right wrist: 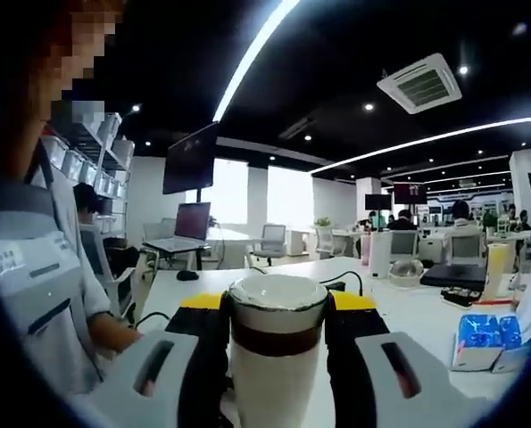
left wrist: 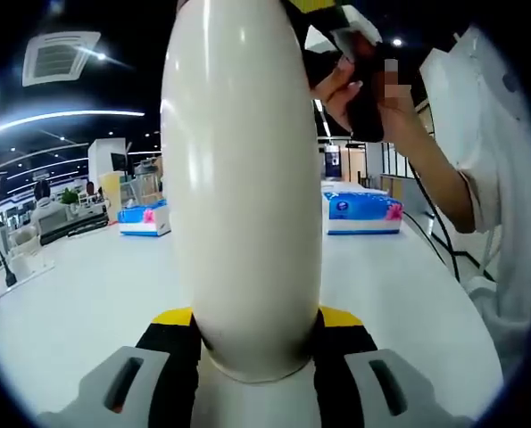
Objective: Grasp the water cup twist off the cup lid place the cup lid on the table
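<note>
The biggest risk is the whole water cup (left wrist: 243, 178) getting away from me: its white body is smooth and rounded, and my left gripper (left wrist: 256, 316) has its jaws clamped on it only at the 6 o'clock end, so a hard twist could spin the body in that hold or lever it out onto the table (left wrist: 87, 294). The lesser risk sits at the other end, where my right gripper (right wrist: 278, 303) is closed on the cup lid (right wrist: 278, 287), dead centre in the right gripper view with the brown band just beneath it. If those jaws also bear on the band or the body below, I judge the lid and cup would turn together and nothing would unscrew (the lid looks seated, not yet off). A tilted pull could also jam the thread, or spill the contents if there are any; I cannot tell whether the cup is filled. By count, largest first: one white table; one water cup, held up between my two tools; two grippers, both gripping it; one hand (left wrist: 354, 85) at 1 o'clock in the left gripper view; two blue tissue packs (left wrist: 361, 214) on the table, at 9 and 3 o'clock behind the cup; one lid.
</note>
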Demonstrator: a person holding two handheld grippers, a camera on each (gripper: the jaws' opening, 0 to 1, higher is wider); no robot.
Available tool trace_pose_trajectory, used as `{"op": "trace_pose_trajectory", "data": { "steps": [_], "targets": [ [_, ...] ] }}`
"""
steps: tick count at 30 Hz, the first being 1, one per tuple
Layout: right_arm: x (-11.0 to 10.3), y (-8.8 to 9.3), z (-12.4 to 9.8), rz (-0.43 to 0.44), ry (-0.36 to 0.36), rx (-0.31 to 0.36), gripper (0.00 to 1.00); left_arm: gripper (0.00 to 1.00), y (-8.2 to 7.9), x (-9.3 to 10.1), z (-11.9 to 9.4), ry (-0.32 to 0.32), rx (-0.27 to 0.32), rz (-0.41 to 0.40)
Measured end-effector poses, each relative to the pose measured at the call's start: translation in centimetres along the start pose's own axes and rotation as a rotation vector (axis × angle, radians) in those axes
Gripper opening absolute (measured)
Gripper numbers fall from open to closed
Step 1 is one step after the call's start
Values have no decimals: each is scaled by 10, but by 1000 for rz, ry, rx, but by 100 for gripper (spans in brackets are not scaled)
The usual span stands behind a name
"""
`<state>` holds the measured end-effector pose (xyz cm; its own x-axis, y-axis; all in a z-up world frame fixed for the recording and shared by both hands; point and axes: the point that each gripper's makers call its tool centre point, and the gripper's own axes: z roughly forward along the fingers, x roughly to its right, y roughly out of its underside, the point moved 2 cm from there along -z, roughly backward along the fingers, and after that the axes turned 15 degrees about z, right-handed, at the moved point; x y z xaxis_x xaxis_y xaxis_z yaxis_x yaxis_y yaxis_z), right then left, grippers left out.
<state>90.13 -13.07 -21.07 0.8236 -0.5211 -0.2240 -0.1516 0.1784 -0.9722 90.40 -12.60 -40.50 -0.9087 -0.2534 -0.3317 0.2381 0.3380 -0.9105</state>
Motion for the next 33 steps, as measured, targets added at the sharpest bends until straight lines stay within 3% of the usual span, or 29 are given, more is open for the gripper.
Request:
{"op": "trace_pose_trajectory", "data": {
  "steps": [9, 16, 28, 33],
  "targets": [
    [-2, 0, -3, -13, -109, -15, 44, 51, -1, 0, 0, 0, 0, 2],
    [0, 0, -3, 30, -174, -5, 45, 51, -1, 1, 1, 0, 0, 1],
    [-3, 0, -3, 10, -161, -16, 45, 51, -1, 1, 1, 0, -2, 0],
    [-6, 0, -3, -8, -119, -30, 45, 51, -1, 1, 0, -1, -2, 0]
  ]
}}
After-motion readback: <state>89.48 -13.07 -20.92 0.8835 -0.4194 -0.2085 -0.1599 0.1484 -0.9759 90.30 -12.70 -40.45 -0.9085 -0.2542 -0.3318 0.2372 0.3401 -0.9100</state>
